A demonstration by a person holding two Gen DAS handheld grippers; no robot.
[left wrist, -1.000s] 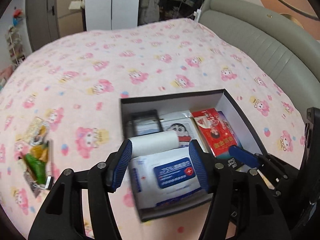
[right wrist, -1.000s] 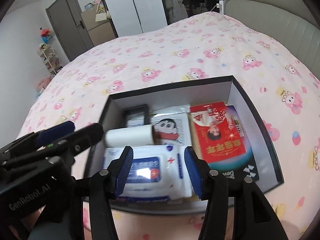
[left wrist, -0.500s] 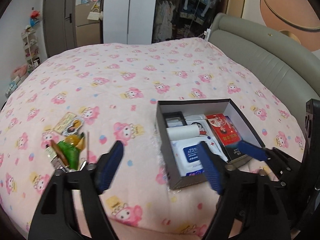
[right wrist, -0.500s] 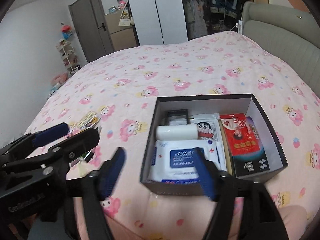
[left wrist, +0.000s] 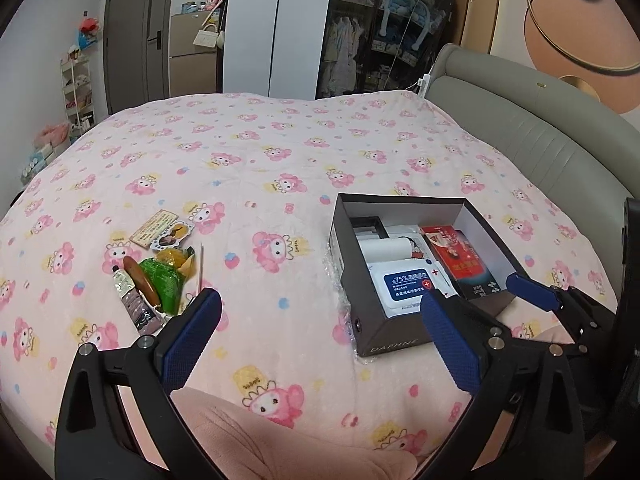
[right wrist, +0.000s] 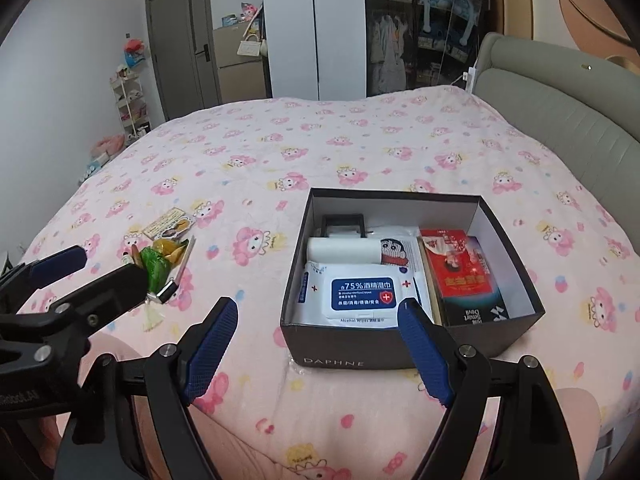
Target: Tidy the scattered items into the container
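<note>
On the pink blanket printed with cartoon rabbits (left wrist: 248, 152), a small heap of loose items lies at the left: a printed paper card (left wrist: 160, 229), a green crinkly wrapper (left wrist: 164, 278), a yellow candy wrapper (left wrist: 173, 258), a brown oblong snack (left wrist: 140, 280) and a dark squeezed tube (left wrist: 134, 300), all touching or overlapping. The left gripper (left wrist: 320, 340) hangs above the blanket, between the heap and the box; its jaws have just been opening, now stand spread wide, and hold nothing. To the right sits the dark grey cardboard box (right wrist: 360, 344), open-topped, holding a white roll (right wrist: 344, 250), a white-and-blue wipes pack (right wrist: 360, 292) and a red packet (right wrist: 460, 264). The right gripper (right wrist: 320, 348) hovers at the box's near wall, its jaws likewise just opened wide and empty.
</note>
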